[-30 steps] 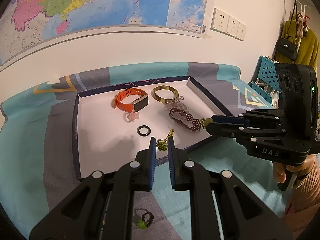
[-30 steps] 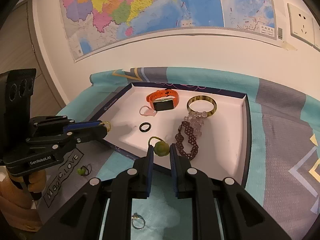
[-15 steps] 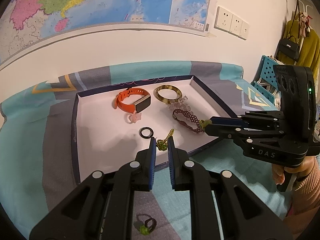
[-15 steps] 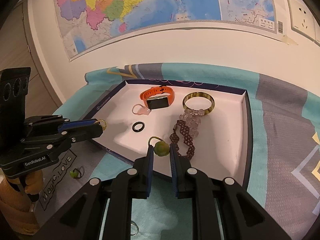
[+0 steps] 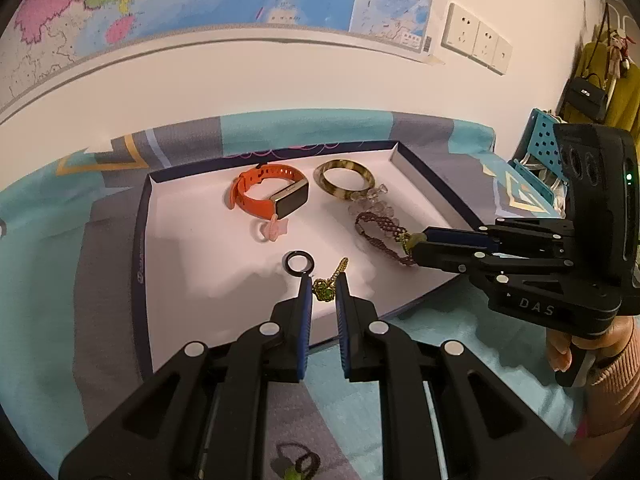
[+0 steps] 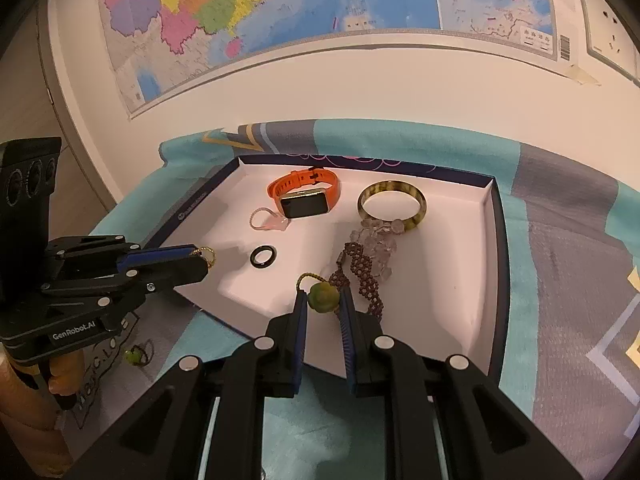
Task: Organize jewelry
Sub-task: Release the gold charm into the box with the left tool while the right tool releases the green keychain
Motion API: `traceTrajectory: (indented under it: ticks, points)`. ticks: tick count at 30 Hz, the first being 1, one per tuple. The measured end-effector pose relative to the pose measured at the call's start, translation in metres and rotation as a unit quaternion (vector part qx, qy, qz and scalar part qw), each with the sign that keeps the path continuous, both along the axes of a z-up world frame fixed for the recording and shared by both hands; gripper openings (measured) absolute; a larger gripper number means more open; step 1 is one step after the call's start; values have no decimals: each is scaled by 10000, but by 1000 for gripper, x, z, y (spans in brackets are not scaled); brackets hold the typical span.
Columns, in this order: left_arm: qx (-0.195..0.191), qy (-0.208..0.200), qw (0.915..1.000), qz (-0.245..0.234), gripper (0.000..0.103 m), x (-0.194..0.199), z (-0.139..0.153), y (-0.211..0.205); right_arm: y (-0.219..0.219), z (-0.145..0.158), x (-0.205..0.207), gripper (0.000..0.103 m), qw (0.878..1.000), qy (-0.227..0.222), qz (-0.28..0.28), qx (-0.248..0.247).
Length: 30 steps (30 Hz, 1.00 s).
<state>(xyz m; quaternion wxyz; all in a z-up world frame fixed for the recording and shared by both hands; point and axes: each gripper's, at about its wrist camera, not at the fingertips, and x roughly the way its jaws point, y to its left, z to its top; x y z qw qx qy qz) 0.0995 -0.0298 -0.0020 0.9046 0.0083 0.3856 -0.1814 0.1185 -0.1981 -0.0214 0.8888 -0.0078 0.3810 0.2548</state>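
Observation:
My left gripper [image 5: 322, 285] is shut on a small gold chain piece with green beads [image 5: 325, 290], held just over the near part of the white tray [image 5: 137, 272]. In the right wrist view that gripper [image 6: 205, 259] enters from the left with the gold chain [image 6: 207, 255] at its tip. My right gripper [image 6: 324, 302] is shut on a green bead on a gold loop [image 6: 322, 297], low over the tray's [image 6: 501, 260] front edge. It reaches in from the right in the left wrist view [image 5: 414, 242].
In the tray lie an orange watch [image 5: 272, 196], a tortoiseshell bangle [image 5: 345, 180], a clear crystal bracelet [image 6: 376, 240], a maroon beaded bracelet [image 5: 380, 232], a pink ring [image 5: 272, 232] and a black ring [image 5: 298, 262]. A green-beaded ring [image 6: 138, 354] lies on the patterned cloth outside.
My left gripper has edged forward and slightly down over the tray's near edge with its chain piece. The right gripper has hardly moved.

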Motion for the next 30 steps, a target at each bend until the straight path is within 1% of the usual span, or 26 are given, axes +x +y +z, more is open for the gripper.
traceTrajectory:
  ticks: [9, 20, 30]
  points:
    - [20, 176, 9998, 67, 12, 10, -11, 1, 7, -5, 9, 15, 9999, 86, 9, -127]
    - [28, 233, 9997, 84, 12, 13, -14, 0, 11, -10, 14, 15, 9996, 145, -27, -239]
    - [38, 237, 9997, 85, 12, 13, -14, -1, 13, -10, 15, 15, 9996, 145, -15, -240]
